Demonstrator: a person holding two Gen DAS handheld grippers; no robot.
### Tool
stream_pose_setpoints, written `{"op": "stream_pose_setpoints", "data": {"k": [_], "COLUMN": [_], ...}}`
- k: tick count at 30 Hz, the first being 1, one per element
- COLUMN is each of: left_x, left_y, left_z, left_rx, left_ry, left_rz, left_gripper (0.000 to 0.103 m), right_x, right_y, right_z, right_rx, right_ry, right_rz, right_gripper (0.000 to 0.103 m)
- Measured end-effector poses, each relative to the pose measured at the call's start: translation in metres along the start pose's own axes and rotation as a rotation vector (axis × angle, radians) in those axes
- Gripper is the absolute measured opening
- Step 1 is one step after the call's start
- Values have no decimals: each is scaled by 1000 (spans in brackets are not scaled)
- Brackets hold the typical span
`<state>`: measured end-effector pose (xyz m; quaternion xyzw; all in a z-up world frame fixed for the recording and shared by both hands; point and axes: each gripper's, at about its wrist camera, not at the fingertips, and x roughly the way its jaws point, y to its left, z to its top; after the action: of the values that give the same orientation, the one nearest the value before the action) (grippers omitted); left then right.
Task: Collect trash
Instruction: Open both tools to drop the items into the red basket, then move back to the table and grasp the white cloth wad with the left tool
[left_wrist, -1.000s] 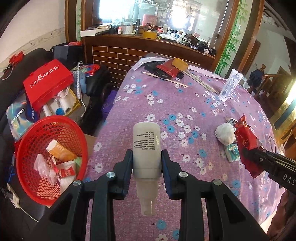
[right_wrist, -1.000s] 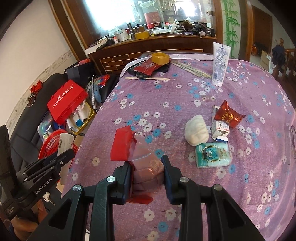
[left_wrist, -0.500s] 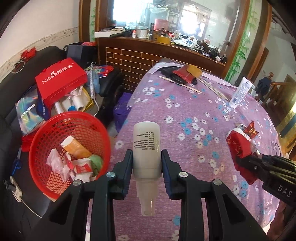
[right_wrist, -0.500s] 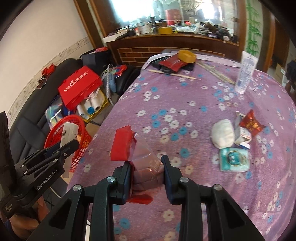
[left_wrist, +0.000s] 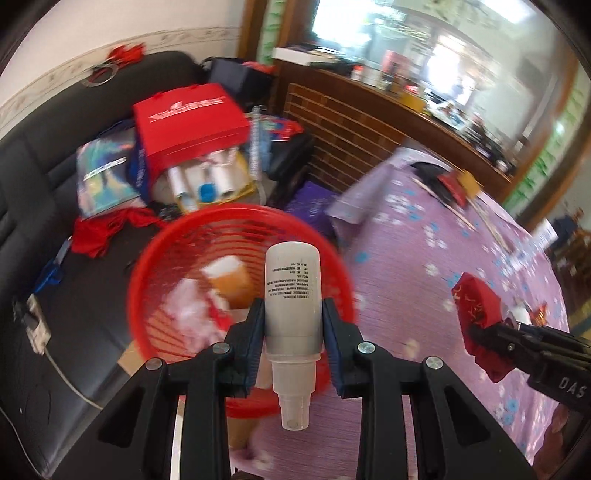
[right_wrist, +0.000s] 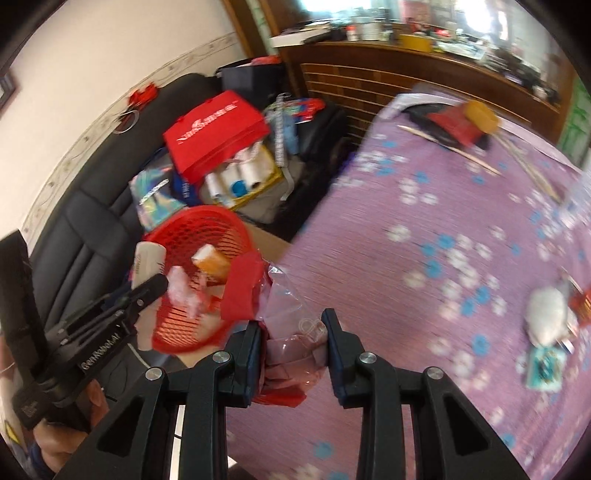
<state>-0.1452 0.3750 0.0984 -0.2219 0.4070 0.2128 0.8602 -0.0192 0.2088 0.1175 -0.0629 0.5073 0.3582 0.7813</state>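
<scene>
My left gripper (left_wrist: 292, 328) is shut on a white spray bottle (left_wrist: 293, 295), nozzle toward the camera, held above the right rim of a red mesh basket (left_wrist: 192, 236) that holds crumpled paper and an orange carton. My right gripper (right_wrist: 292, 328) is shut on a red and clear plastic wrapper (right_wrist: 273, 295), over the table's left edge beside the basket (right_wrist: 207, 229). In the left wrist view the right gripper (left_wrist: 476, 328) shows at the right with the wrapper (left_wrist: 476, 302). In the right wrist view the left gripper (right_wrist: 147, 284) and bottle (right_wrist: 147, 258) show at the left.
The purple flowered tablecloth (right_wrist: 443, 229) bears a white wad (right_wrist: 546, 314), a teal packet (right_wrist: 546, 365), sticks and a yellow dish (right_wrist: 480, 110). A black sofa (left_wrist: 44, 177) behind the basket carries a red bag (left_wrist: 188, 118), rolls and clutter. A brick-fronted counter (left_wrist: 343, 129) stands behind.
Both grippers have swung left from over the table toward the red basket, still holding the bottle and the wrapper. The basket now lies directly under the bottle.
</scene>
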Motion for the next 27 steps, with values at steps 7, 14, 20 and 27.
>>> {"op": "stream_pose_setpoints", "data": {"k": [7, 14, 20, 27], "left_x": [18, 30, 9, 0], "left_y": [44, 60, 56, -25], "left_z": [11, 12, 9, -5], "left_rx": [-44, -70, -72, 62], "left_ry": [29, 57, 18, 36], "left_rz": [62, 81, 76, -36], "left_gripper": [29, 45, 48, 50], "right_x": [56, 103, 59, 10], "right_y": [51, 59, 24, -36], "right_z": [30, 42, 20, -43], "right_rx": [-23, 6, 53, 132], "right_ry": [44, 99, 40, 23], "right_rz": [61, 80, 67, -20], "right_gripper": [34, 42, 45, 47]}}
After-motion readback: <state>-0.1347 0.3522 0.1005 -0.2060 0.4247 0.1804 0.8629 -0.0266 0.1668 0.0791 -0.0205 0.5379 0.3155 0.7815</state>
